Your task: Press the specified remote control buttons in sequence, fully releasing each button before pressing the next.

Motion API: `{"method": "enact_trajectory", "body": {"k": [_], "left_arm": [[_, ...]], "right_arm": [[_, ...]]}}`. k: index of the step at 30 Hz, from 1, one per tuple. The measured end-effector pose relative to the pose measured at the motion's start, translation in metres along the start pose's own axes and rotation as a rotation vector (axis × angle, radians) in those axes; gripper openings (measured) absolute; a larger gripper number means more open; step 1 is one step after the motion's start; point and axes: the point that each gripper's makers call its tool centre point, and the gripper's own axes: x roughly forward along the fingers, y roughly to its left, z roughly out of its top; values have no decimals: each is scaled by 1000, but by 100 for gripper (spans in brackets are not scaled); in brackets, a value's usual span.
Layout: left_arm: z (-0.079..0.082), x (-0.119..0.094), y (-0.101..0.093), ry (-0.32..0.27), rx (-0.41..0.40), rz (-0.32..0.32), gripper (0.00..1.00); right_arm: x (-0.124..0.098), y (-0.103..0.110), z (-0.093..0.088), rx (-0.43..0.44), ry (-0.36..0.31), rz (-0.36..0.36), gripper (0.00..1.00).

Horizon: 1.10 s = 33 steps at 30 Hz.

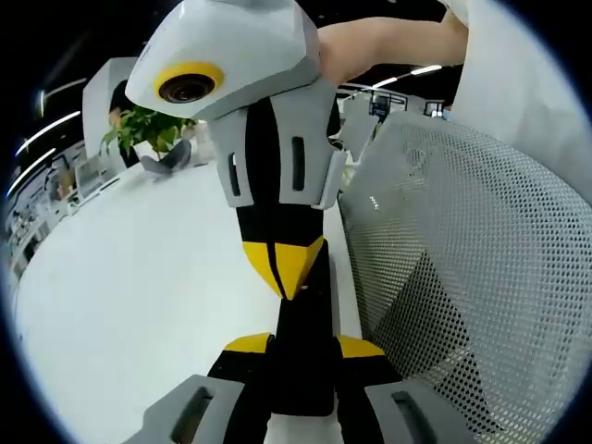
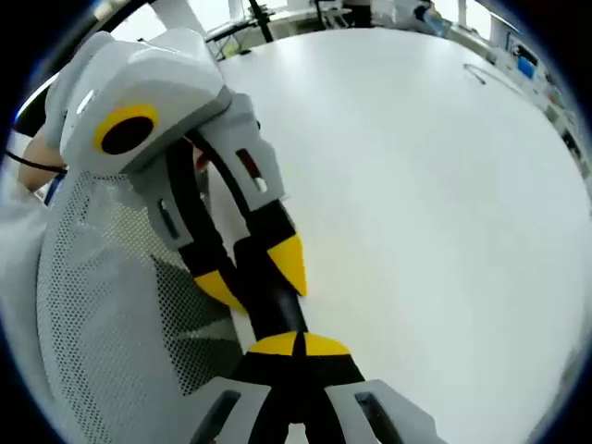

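1. Left gripper view: the left gripper [image 1: 305,346] is clamped on the black remote [image 1: 305,319], which sits between its jaws. The remote's long axis runs straight ahead along them, its far end under the right gripper [image 1: 287,266]. That gripper's tips are pinched together and touch it. A hard push could likely tilt the remote in the clamp.
2. Right gripper view: the right gripper [image 2: 296,345], closed on nothing, meets the remote [image 2: 274,310] just ahead of its tips. The remote points away toward the left gripper [image 2: 254,276]. No buttons are readable, so a wrong press is a risk.
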Motion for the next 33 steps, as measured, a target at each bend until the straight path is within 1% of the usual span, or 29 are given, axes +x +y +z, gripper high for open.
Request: {"method": "enact_trajectory", "body": {"k": [2,3,4,6,7,9,11,12,14,15,17,18,19,20,24,25,26,27,29,30,33], "left_arm": [[0,0,0,-2,-2,1,24],[0,0,0,-2,-3,2,24],[0,0,0,-2,-3,3,24],[0,0,0,-3,-7,5,24],[0,0,0,-5,-8,5,24],[0,0,0,-7,-9,6,25],[0,0,0,-9,-8,4,25],[0,0,0,-11,-9,3,25],[0,0,0,-11,-8,2,25],[0,0,0,-11,-8,2,25],[0,0,0,-11,-8,3,25],[0,0,0,-12,-9,3,25],[0,0,0,-12,-10,3,25],[0,0,1,-13,-10,5,25],[0,0,1,-14,-11,5,24],[0,0,1,-14,-11,6,24],[0,0,1,-14,-11,6,24],[0,0,1,-14,-10,5,24],[0,0,1,-13,-9,4,24],[0,0,1,-13,-9,4,24],[0,0,1,-13,-8,3,25]], "right_arm": [[0,-2,2,-47,-41,-53,0],[2,-5,4,-95,-89,-117,0],[0,-4,6,-102,-114,-124,0],[-2,-2,4,-127,-188,-192,0],[-3,0,3,-125,-234,-214,0],[-3,-1,3,-60,-288,-248,0],[-5,2,1,-116,-271,-251,0],[-5,6,0,-133,-255,-238,0],[-7,12,6,-134,-274,-221,0],[-5,18,8,-126,-283,-187,0],[-3,21,9,-124,-279,-175,0],[0,22,7,-130,-265,-171,0],[2,21,5,-144,-246,-185,0],[0,21,7,-155,-251,-191,0],[-1,20,7,-147,-251,-196,0],[-1,18,7,-154,-250,-205,0],[-2,13,5,-179,-228,-236,0],[-2,11,5,-188,-222,-241,0],[-1,13,8,-177,-231,-216,0],[-1,12,8,-173,-226,-216,0],[0,13,8,-187,-217,-199,0]]}}
